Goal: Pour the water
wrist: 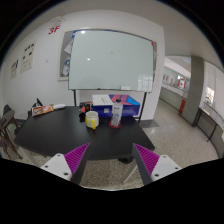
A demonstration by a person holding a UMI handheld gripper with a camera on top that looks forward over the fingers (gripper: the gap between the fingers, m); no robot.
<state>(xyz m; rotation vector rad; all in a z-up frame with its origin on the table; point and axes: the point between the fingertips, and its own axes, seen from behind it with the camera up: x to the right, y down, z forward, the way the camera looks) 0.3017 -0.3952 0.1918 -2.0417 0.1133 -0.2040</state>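
Gripper (110, 160) open, empty; dark table (55, 133) ahead with yellow cup (92, 119), clear bottle (116, 115); whiteboard (110, 60) behind.

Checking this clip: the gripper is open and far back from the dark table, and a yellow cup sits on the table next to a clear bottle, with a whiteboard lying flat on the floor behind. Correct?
Not quite. The whiteboard stands upright behind the table, not flat on the floor, as the gripper view shows. The rest holds: the gripper is open and far back from the dark table, and the yellow cup sits beside the clear bottle.
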